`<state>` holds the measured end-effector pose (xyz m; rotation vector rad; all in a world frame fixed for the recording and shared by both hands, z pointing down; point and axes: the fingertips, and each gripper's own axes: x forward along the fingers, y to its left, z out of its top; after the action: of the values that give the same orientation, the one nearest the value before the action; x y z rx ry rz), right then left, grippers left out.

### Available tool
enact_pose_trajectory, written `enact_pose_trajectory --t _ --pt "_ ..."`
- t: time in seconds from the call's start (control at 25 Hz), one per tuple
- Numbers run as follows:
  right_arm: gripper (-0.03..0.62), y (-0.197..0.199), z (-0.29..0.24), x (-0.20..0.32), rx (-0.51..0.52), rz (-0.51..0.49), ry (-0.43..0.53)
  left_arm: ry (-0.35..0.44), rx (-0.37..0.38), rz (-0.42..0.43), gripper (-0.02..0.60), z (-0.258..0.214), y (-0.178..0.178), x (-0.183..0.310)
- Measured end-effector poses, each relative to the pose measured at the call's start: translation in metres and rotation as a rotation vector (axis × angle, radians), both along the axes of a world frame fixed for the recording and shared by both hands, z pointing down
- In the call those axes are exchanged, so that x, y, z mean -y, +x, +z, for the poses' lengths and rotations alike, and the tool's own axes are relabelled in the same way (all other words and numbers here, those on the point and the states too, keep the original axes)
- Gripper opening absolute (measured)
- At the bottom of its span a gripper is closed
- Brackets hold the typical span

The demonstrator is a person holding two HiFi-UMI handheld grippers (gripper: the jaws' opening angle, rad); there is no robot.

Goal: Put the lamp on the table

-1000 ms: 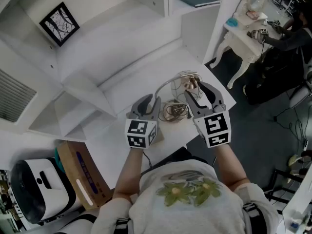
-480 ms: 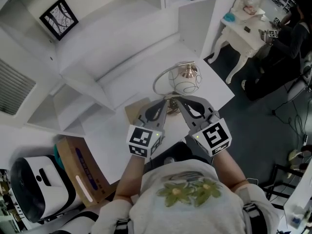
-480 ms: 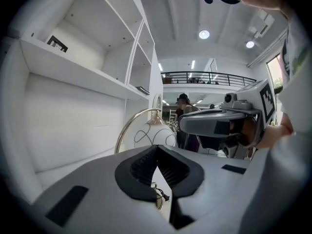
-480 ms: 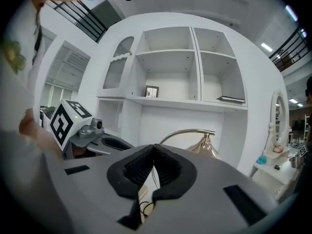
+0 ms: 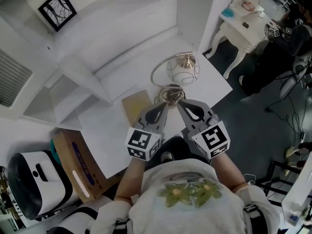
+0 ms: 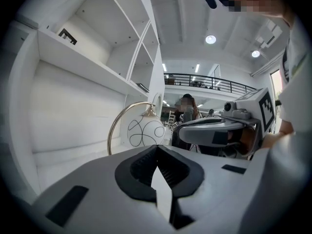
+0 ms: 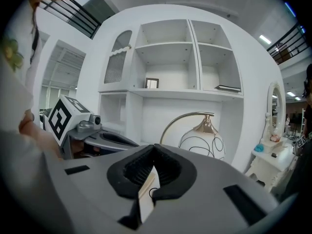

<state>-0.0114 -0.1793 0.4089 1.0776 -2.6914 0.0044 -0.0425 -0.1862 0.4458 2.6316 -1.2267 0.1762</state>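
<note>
Placement appears complete: lamp (image 5: 184, 71) stands on table (image 5: 210, 83) just ahead of left hand-held gripper (image 5: 163, 107) and right hand-held gripper (image 5: 180, 104), both closed and empty.

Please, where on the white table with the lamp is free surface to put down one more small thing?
Bare tabletop lies left of the brown cardboard sheet, up to the table's left edge. Another bare strip runs behind the sheet, toward the back panel. Crowded: the middle front, with lamp, coiled cord, left gripper and right gripper.
</note>
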Motion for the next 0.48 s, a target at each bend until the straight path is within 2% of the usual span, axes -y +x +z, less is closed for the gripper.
enact_pose_trajectory --t 0.48 --pt "0.031 0.008 0.018 -0.014 -0.027 0.01 -0.047 -0.053 -0.012 0.002 0.029 0.017 0.009 -0.016"
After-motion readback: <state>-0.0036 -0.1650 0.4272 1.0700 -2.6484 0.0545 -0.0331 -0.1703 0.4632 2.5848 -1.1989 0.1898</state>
